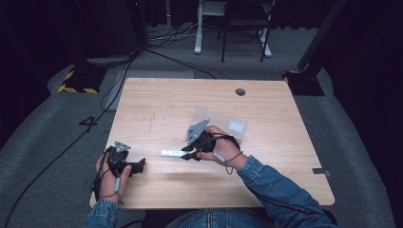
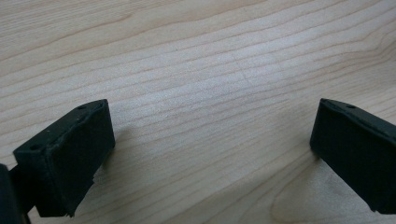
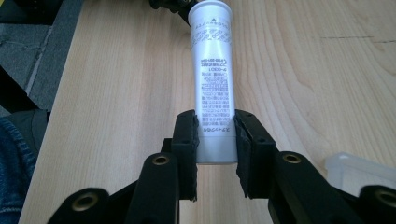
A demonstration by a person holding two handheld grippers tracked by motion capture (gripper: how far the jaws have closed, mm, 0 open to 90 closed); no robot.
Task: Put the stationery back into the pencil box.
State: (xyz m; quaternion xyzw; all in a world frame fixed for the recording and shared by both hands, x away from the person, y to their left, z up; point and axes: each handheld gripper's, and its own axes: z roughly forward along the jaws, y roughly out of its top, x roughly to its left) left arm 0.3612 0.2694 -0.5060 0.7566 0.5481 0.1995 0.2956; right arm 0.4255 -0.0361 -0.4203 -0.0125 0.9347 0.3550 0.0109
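Right, my right hand-held gripper (image 3: 215,140) clamps a white tube (image 3: 212,74) near its base, held above the bench (image 1: 157,102); its small print is unreadable. A clear plastic container (image 1: 219,122) is half hidden behind that hand, contents unclear, while the left hand-held gripper (image 2: 212,135) gapes wide.

Left gripper (image 1: 138,166) agape, right gripper (image 3: 215,135) clamped.
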